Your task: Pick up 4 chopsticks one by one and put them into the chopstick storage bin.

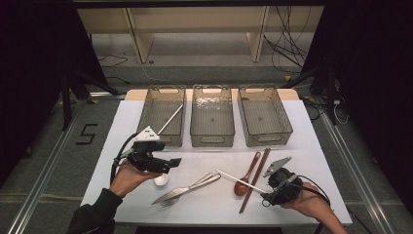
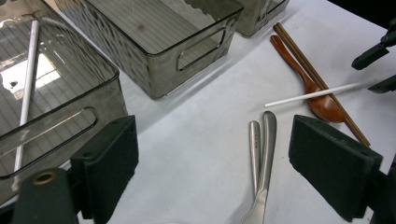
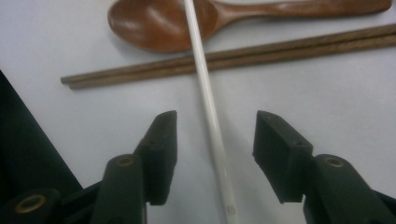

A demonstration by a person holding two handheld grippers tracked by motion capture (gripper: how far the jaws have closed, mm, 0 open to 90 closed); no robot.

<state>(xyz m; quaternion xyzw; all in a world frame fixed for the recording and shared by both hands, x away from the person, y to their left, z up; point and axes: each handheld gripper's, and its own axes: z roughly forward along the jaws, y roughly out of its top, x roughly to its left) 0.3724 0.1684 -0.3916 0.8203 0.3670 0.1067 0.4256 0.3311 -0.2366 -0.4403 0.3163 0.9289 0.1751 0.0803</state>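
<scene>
Jaws spread, the right gripper (image 3: 212, 154) is straddling the white straw (image 3: 205, 93), which is lying across the wooden spoon (image 3: 159, 23) and chopsticks (image 3: 233, 58) and could roll aside when pinched; the left gripper (image 2: 212, 163) is hanging open.

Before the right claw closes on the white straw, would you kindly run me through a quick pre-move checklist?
1. Right claw open: ok.
2. White straw between its jaws: ok.
3. Straw clear of other items: not ok, it lies across the wooden spoon and chopsticks.
4. Left claw out of the way, open: ok.
5. Left bin has room, holding one straw: ok.
6. Jaws low enough to grip: cannot tell.
</scene>
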